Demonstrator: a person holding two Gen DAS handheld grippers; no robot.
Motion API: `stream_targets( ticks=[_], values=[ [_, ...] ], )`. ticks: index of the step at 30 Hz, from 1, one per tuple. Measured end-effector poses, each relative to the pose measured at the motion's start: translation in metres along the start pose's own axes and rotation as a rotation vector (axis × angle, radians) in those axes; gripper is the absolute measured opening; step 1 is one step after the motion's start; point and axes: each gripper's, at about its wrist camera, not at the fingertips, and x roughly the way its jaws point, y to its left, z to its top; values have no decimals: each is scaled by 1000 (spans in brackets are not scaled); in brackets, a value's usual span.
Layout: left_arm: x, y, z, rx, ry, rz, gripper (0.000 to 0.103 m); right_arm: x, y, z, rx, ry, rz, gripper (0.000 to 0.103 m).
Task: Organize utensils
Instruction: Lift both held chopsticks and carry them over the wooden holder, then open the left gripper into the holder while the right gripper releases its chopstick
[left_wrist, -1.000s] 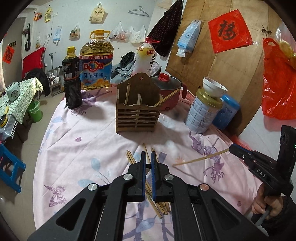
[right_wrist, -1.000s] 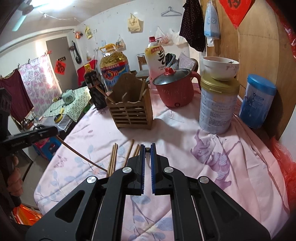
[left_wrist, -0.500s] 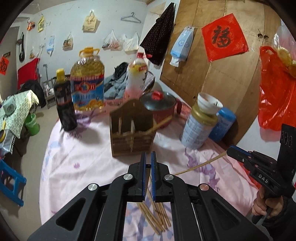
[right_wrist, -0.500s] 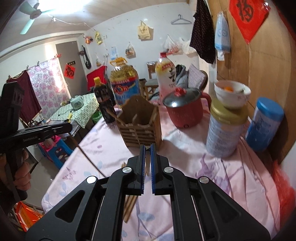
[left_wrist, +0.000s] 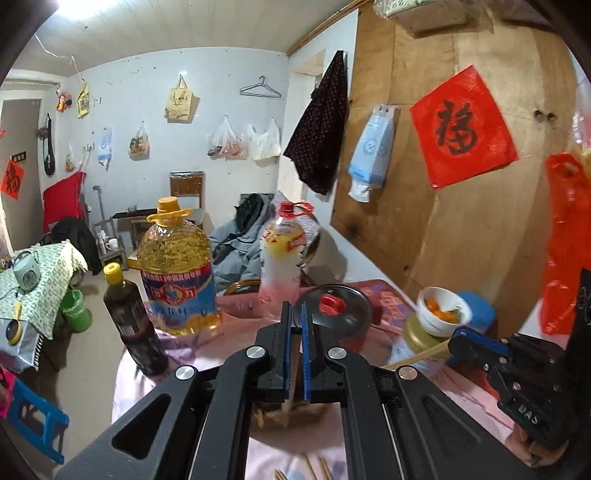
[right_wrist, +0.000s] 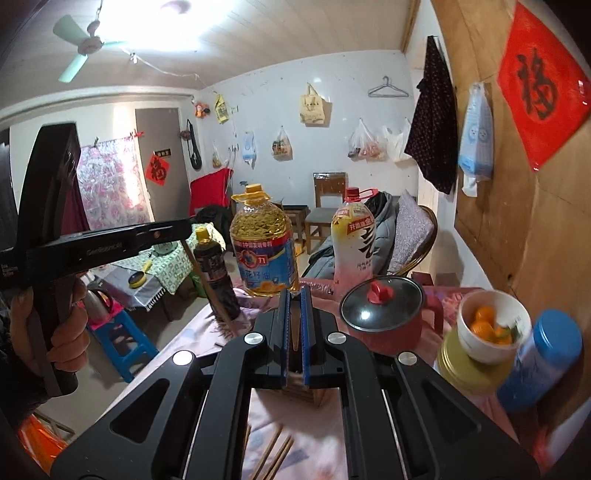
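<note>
Left wrist view, my left fingers clamped on a chopstick, my right fingers clamped on another chopstick, loose chopsticks lay on the bench, holder beneath.

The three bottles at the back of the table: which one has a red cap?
The white and pink bottle beside the red pot. The big oil bottle and the dark sauce bottle have yellow caps.
</note>
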Motion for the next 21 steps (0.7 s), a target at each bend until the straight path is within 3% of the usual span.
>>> stream_targets(
  ticks=[7,8,9,11,16,21],
  values=[
    [71,27,-27,-64,108,52,6,62,-8,-16,23,137,6,10],
    [78,32,-33,-79,134,61,10,64,-9,-20,34,144,5,11],
    [80,36,-39,-97,151,51,20,63,-9,-21,40,145,13,11],
    [78,42,-49,-128,156,62,40,57,-8,-25,32,133,3,11],
    [55,53,-63,-154,145,85,45,37,-7,-28,38,100,-18,12],
    [23,60,-83,-174,131,120,58,12,-5,-40,79,92,-31,22]
  ],
)
